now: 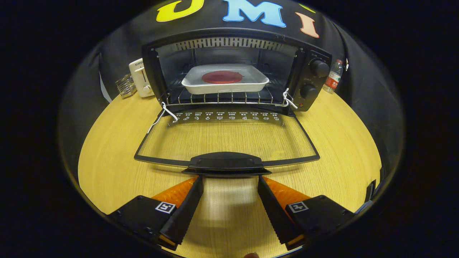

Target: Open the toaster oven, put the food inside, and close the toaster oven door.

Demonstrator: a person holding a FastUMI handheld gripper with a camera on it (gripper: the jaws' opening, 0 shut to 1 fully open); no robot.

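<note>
Gripper view: tool spread wide, grasping nothing, fingertips seemingly just under the handle of the black toaster oven's lowered glass door; white tray of red food sits inside on the rack.

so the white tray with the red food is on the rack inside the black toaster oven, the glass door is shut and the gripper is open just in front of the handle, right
Not quite: the glass door is folded down open, not shut, as the gripper view shows. The white tray with the round red food does sit on the wire rack inside the black toaster oven, and the gripper is open just before the door's black handle.
</note>
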